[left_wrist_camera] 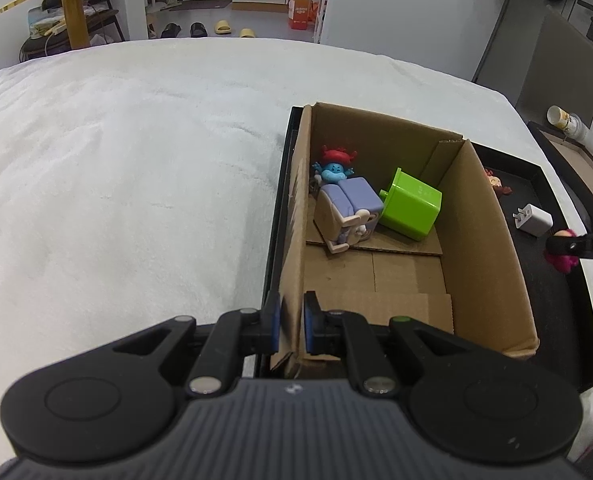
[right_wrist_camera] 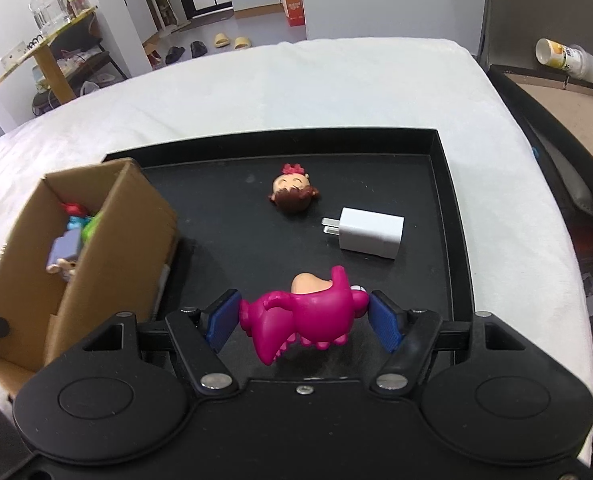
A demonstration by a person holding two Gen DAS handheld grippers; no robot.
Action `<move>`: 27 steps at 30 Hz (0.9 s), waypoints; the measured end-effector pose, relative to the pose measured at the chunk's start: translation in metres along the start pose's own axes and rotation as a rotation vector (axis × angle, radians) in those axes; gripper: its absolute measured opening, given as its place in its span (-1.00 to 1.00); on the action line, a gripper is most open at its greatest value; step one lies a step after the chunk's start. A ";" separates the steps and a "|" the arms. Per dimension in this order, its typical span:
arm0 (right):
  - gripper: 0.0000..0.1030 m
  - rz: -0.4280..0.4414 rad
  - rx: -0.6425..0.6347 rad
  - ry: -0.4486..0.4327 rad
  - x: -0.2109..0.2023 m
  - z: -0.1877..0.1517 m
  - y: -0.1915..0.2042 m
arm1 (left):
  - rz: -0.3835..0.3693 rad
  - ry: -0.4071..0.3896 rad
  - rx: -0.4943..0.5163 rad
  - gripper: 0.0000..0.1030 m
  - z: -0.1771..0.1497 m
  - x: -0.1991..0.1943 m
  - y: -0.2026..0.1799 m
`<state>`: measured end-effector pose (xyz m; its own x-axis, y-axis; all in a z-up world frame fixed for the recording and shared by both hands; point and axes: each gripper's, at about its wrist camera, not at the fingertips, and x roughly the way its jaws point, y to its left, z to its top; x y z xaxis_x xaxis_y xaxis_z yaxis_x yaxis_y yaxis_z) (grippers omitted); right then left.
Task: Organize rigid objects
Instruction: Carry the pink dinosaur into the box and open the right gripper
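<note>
Two grippers were busy at this point, each on its own thing. My left gripper [left_wrist_camera: 289,326] was pinched nearly shut on the near left wall of the cardboard box [left_wrist_camera: 484,232], one blue pad outside the wall and one inside. The box sat in the left part of the black tray [right_wrist_camera: 444,184], which lay on a white fuzzy cloth [left_wrist_camera: 116,168].

Inside the box, toward its far end, I had a lilac block toy [left_wrist_camera: 346,210] with a green cube-shaped container [left_wrist_camera: 410,206] tipped on its side right against it, and a little blue figure with a red top [left_wrist_camera: 335,168] just behind them.

My right gripper [right_wrist_camera: 304,318] was about half open around a magenta dinosaur figure [right_wrist_camera: 308,316], one pad at the tail end and one at the snout. The dino looked lifted clear of the tray floor, so the pads had it.

Still lying on the tray: a doll head with brown hair and a red bow [right_wrist_camera: 294,192] and, just beside it, a white plug adapter [right_wrist_camera: 370,234] with its prongs pointing left. Both were well apart from the box.
</note>
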<state>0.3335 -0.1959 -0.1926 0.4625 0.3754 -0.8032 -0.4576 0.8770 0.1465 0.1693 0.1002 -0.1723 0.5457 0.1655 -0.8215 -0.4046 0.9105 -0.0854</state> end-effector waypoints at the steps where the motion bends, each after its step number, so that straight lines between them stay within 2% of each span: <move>1: 0.32 0.004 0.003 -0.002 -0.003 0.001 0.001 | 0.000 0.000 0.003 -0.81 0.000 -0.001 0.000; 10: 0.32 0.014 0.004 0.003 -0.026 0.002 0.016 | -0.023 -0.010 -0.008 -0.82 -0.001 -0.004 0.005; 27: 0.32 0.029 -0.050 -0.047 -0.056 0.024 0.056 | -0.039 -0.019 0.000 -0.83 -0.004 -0.004 0.008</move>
<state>0.3005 -0.1605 -0.1253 0.4833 0.4148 -0.7710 -0.5079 0.8501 0.1390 0.1608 0.1052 -0.1717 0.5747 0.1373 -0.8068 -0.3832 0.9162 -0.1171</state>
